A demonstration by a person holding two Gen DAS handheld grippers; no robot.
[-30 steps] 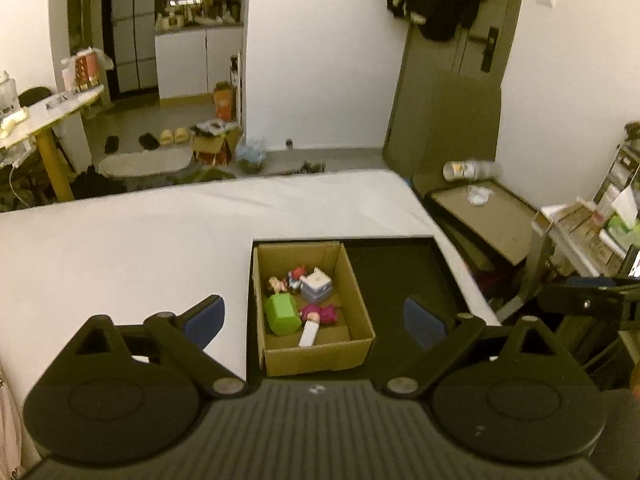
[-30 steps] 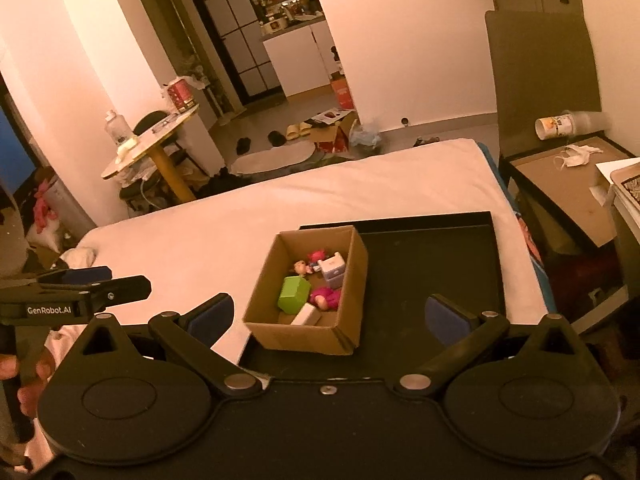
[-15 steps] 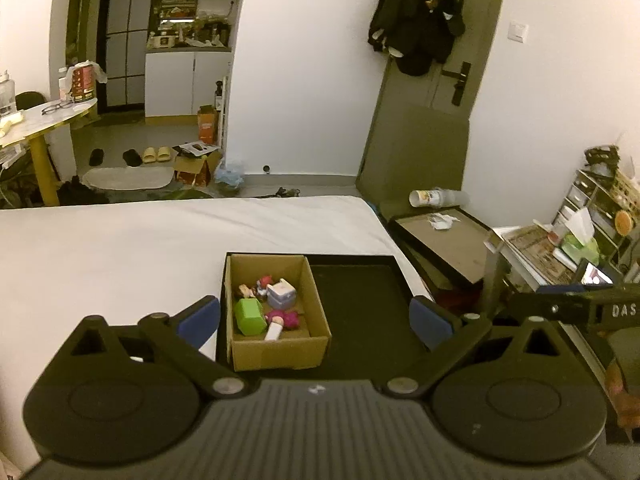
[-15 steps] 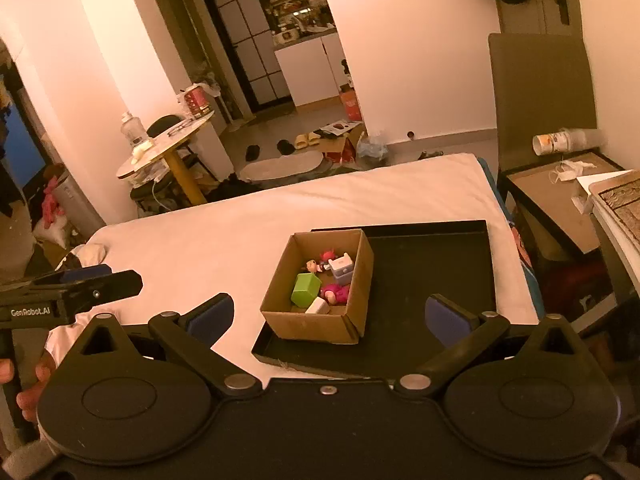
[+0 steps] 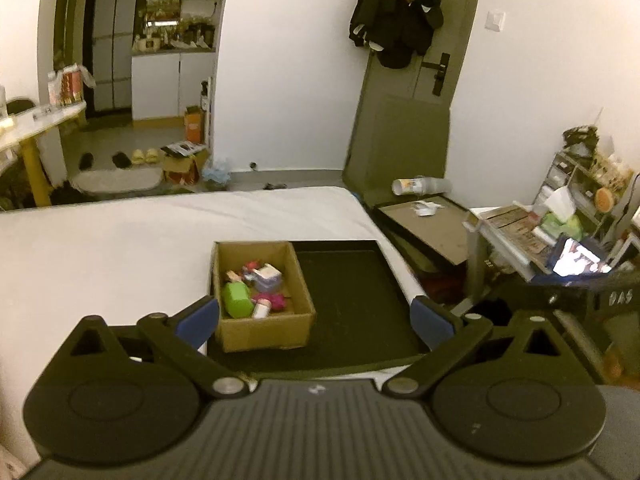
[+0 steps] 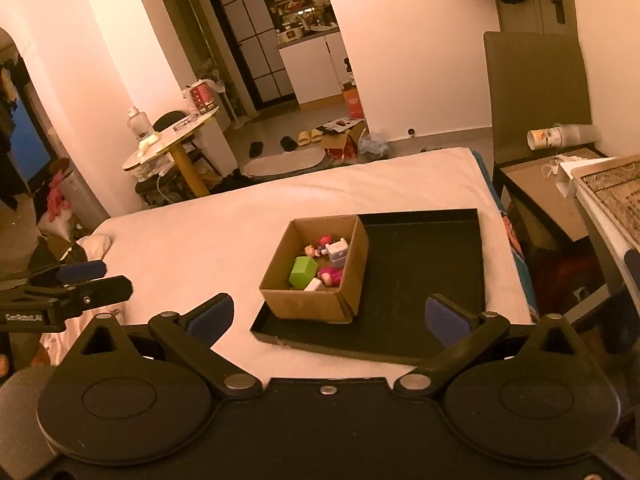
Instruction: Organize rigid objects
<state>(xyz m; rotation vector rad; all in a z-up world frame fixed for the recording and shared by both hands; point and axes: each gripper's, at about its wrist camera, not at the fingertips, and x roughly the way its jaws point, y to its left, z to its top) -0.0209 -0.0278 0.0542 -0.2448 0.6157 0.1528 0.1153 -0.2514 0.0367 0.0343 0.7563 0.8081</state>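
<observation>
A brown cardboard box [image 5: 264, 328] [image 6: 308, 304] stands in the left part of a black tray [image 5: 352, 292] [image 6: 424, 264] on a white bed. Inside lie a green block [image 5: 237, 300] [image 6: 303, 271], a small white and purple block [image 5: 267, 278] [image 6: 338, 251], a pink toy [image 5: 274, 301] [image 6: 334, 276] and small figures. My left gripper [image 5: 316, 318] hangs open, above and short of the box, holding nothing. My right gripper [image 6: 330, 314] is also open and empty, back from the tray's near edge.
The white bed [image 5: 112, 248] [image 6: 192, 240] spreads left of the tray. To the right stand a low brown table [image 5: 424, 224] [image 6: 544, 184] with a tipped cup [image 5: 408, 186] and a cluttered shelf [image 5: 560, 216]. A round table [image 6: 172, 144] stands beyond the bed.
Both grippers have drawn back and risen, so the box and tray look smaller and farther. The left view has tilted up toward the door. Both stay open.
</observation>
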